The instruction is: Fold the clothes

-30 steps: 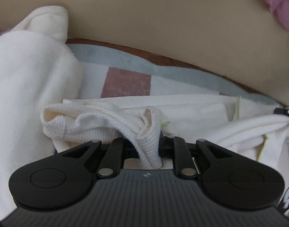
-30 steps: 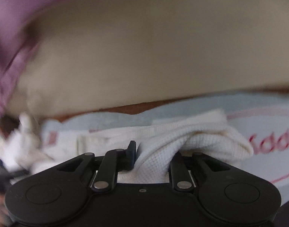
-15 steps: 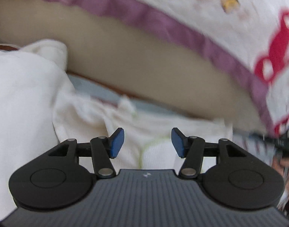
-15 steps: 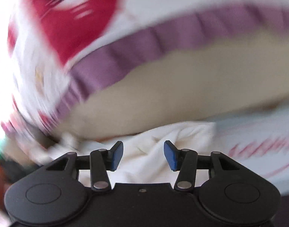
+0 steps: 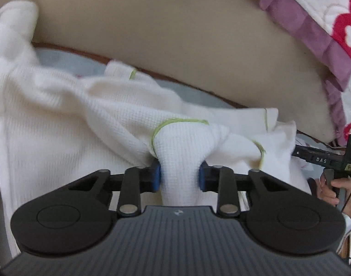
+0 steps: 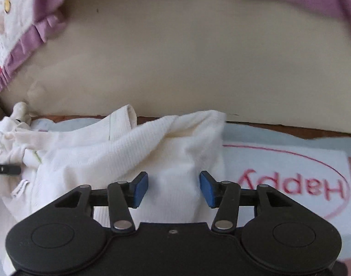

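White garment (image 5: 88, 124) hiding left fingertips

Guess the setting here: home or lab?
Likely a home, maybe a bedroom: a quilt with a purple ruffled trim, a printed mat reading "Happy", and a white waffle-knit garment spread out for folding.

Between the pads of the left gripper (image 5: 179, 176) bunches a white garment (image 5: 180, 161) of waffle-knit cloth, matt and finely gridded, edged with green stitching. The gripper bodies are matt black plastic with dull metal rivets; the pads look like blue rubber. Beyond lies a smooth printed mat (image 6: 290, 161), behind it a purple cloth frill (image 6: 26, 43).
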Demonstrator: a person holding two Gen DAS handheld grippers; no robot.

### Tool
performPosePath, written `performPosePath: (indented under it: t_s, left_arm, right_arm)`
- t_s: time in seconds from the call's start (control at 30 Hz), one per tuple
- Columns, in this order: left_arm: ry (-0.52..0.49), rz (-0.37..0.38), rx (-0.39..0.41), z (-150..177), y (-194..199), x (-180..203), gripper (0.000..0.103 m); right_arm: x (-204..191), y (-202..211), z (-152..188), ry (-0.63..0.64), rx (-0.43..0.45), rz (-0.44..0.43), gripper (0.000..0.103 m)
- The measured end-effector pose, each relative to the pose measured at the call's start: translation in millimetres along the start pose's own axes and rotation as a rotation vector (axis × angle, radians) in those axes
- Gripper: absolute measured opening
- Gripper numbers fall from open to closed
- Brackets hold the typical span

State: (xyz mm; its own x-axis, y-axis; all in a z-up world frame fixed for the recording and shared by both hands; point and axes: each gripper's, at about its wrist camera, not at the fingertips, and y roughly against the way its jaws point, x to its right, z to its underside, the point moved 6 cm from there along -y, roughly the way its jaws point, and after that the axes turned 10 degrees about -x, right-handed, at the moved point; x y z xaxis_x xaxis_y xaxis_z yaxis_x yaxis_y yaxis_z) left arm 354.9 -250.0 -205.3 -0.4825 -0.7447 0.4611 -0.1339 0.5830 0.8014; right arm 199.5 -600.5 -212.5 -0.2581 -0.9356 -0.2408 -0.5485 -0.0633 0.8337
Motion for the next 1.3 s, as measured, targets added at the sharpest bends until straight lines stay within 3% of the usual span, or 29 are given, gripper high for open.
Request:
performPosePath:
  t_s: [0.07,0.1,0.13,0.17,0.27,0.33,0.37,0.43,0.5,0.53,0.6,0.73,0.9,0.93,0.97,1.0,1.3]
  left_arm:
    - [0.028,0.010,0.046,-8.1,2.4,-1.2,0.027]
    - [0.047,0.017,0.076,-12.0,4.5,-2.6,0.027]
    - [0.064,0.020,0.099,-15.0,6.0,-4.0,0.027]
    - [0.076,0.004,0.098,-13.9,5.2,-5.0,0.027]
    - [0.111,-0.044,0.092,-10.8,3.0,-7.9,0.033]
    - [0.127,-0.080,0.091,-7.4,3.5,-8.7,0.038]
    - [0.102,-0.112,0.100,-0.3,12.7,-3.3,0.043]
    - [0.056,-0.174,0.120,14.7,32.1,6.8,0.061]
    - [0.055,-0.180,0.147,38.7,59.5,9.5,0.065]
    - [0.059,-0.173,0.150,51.9,72.9,9.9,0.065]
    - [0.088,-0.166,0.121,82.0,96.4,7.7,0.062]
    - [0.116,-0.246,0.087,146.1,126.5,4.2,0.062]
    - [0.246,-0.214,0.166,214.3,159.3,-21.9,0.062]
    - [0.281,-0.204,0.177,222.9,162.9,-30.1,0.062]
    - [0.311,-0.196,0.181,227.2,163.1,-36.4,0.062]
    - [0.342,-0.188,0.186,231.5,163.4,-42.6,0.062]
    - [0.422,-0.205,0.222,242.6,164.4,-70.3,0.062]
  right_arm:
    - [-3.7,-5.7,-7.4,0.032,0.028,0.015,0.054]
    - [-4.7,-5.0,-11.1,0.048,0.062,0.031,0.044]
    - [-2.3,-3.1,-14.2,0.033,0.087,0.049,0.016]
    - [1.0,-1.0,-17.1,0.009,0.110,0.066,0.010]
    - [10.8,2.9,-25.2,-0.054,0.157,0.124,0.010]
    - [12.9,-1.5,-24.2,-0.045,0.113,0.201,0.011]
    - [12.3,-0.3,-21.9,-0.038,0.103,0.233,0.015]
    - [9.8,16.5,-14.0,-0.051,0.116,0.287,0.025]
    - [7.6,39.8,-2.6,-0.086,0.136,0.321,0.036]
    - [7.7,54.3,8.7,-0.114,0.145,0.275,0.042]
    - [8.2,83.3,32.8,-0.168,0.158,0.158,0.043]
    - [10.0,129.8,91.4,-0.218,0.159,0.015,0.044]
    - [-2.5,145.2,150.4,-0.051,0.158,0.091,0.044]
    - [-5.0,145.1,158.4,-0.016,0.144,0.087,0.038]
    - [-8.2,140.0,158.9,0.009,0.126,0.060,0.020]
    - [-11.7,133.4,157.4,0.031,0.107,0.027,0.015]
    - [-4.4,111.2,139.2,0.054,0.065,0.035,0.023]
